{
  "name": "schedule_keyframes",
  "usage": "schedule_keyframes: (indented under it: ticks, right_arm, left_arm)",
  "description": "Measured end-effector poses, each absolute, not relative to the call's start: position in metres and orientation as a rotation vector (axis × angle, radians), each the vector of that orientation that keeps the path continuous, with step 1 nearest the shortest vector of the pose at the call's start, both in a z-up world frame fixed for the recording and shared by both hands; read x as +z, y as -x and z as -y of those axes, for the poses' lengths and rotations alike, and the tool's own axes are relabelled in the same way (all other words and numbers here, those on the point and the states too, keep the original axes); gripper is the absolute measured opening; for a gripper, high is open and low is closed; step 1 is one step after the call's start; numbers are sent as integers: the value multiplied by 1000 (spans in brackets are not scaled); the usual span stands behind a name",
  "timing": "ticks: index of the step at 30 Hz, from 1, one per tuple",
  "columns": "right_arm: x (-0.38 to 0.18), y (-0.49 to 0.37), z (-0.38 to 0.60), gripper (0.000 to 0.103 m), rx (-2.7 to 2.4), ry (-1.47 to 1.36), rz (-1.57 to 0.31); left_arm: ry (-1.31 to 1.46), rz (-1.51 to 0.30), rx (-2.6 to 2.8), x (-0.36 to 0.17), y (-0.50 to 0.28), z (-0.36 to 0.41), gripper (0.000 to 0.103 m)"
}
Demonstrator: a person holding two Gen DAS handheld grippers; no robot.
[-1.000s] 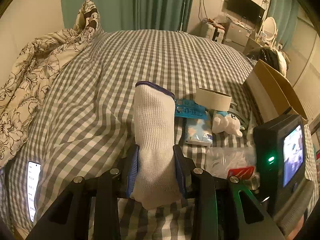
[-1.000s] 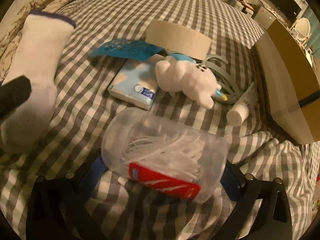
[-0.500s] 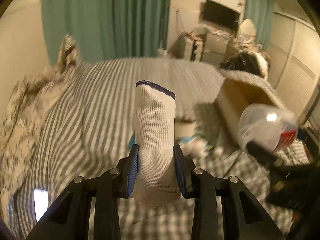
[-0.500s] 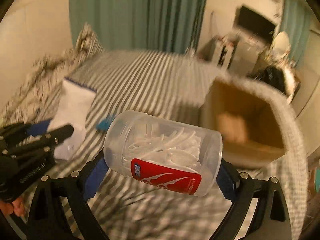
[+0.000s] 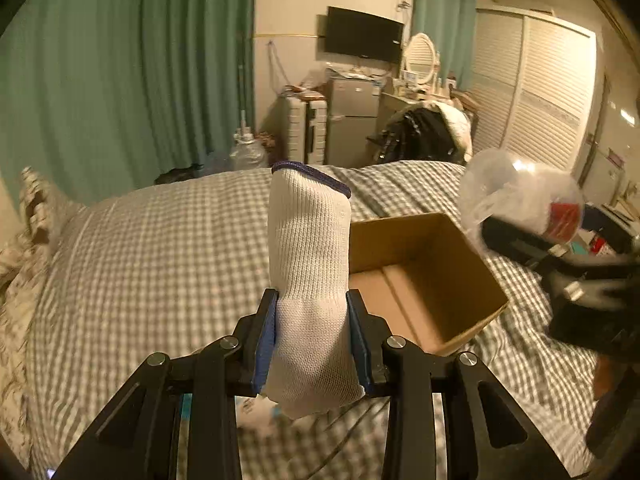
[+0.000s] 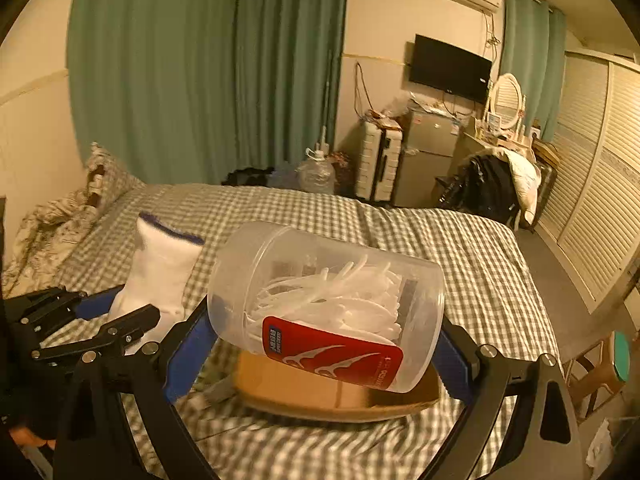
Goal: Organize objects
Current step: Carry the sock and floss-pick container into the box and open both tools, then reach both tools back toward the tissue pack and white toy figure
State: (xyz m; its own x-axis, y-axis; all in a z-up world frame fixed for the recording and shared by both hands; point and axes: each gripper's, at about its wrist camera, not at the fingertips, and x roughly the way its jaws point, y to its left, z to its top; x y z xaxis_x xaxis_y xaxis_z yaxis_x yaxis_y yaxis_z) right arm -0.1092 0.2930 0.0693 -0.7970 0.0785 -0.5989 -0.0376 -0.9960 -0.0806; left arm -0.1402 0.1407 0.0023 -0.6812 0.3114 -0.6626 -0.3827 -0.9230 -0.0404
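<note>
Holding a white sock (image 5: 310, 276) in my left gripper (image 5: 311, 336), pads pinched on its lower part near the heel, cuff sticking up and toe sagging below the pads. My right gripper (image 6: 324, 344) is spread wide and clamped on a clear jar (image 6: 326, 304) lying sideways, one pad on each end. Both are in the air over the bed (image 5: 160, 248), with the open box (image 5: 420, 280) just ahead of the sock and right under the jar.

Sock: light, soft, floppy, nothing to break; my grip on the thick knit looks safe, and I'd guess it just drops limp when let go. Jar: light, rigid thin plastic, smooth and probably slippery, loose white picks inside that will shift. An end-to-end hold could slip or squeeze the lid; it already sits tilted. I'd keep it level and low over the box before letting go.
</note>
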Motion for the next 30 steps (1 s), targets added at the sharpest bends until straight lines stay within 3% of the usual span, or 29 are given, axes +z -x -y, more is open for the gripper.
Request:
schedule_keyframes:
  ticks: [8,13,15,17,23,26,30]
  right_arm:
    - [27,132,-346,96,2858,1052,-4]
    - [16,138,-373,97,2823,1056,-46]
    - [21,136,-380,103,2818,1018,-64]
    - [28,131,-386,103,2820,988,-89]
    - [53,112,-377,103,2822,939,-75]
    - [72,99,-361,103,2846,912,-48]
    - [97,76,-326,103,2901,863,19]
  left_arm:
    - [1016,-237,2499,-34,171,-202,35]
    - [976,-278,2445,-37,172,-226,53]
    - [973,-283,2446,-36,172,-230,71]
    - [957,-286,2467,-32,169,-229,80]
    - [915,-302,2521,-8,152,-202,83]
    - [884,-301,2581,8,140,-178,98]
    - [832,-242,2651,27,122,-136,100]
